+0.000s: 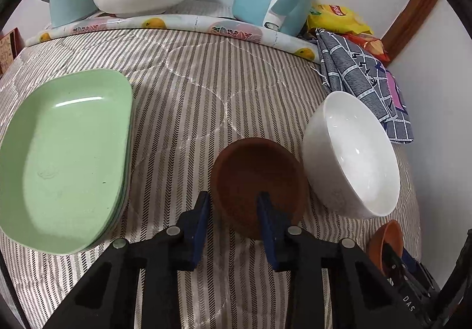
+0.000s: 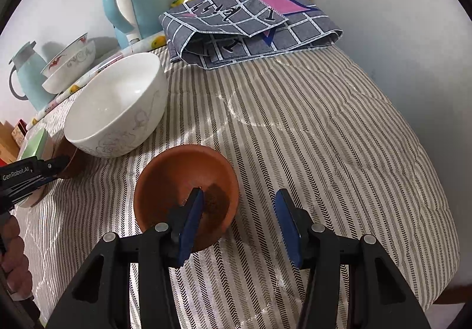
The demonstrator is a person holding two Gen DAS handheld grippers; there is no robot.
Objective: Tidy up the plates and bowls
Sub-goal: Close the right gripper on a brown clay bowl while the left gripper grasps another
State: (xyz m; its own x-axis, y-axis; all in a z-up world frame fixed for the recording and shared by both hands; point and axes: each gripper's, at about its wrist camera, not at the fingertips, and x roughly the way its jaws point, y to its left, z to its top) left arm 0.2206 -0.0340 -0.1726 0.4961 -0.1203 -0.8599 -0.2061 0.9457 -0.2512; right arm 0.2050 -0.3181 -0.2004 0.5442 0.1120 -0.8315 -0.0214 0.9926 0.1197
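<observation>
- Bowls: dark brown bowl has the left gripper straddling its rim, pads not clearly pressing.
- "GenRobot.AI" marks that gripper's side.
- Right gripper, angled downward, stands apart across the terracotta bowl rim.

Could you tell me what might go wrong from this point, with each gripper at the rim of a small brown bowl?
1. The left gripper straddles the near rim of the dark brown bowl, which sits close beside the white bowl; lifting it could knock the white bowl.
2. The right gripper has only one finger inside the terracotta bowl; a one-sided rim pinch may tip it.
3. The striped quilted cloth looks soft, so bowls may rock when pushed.
</observation>
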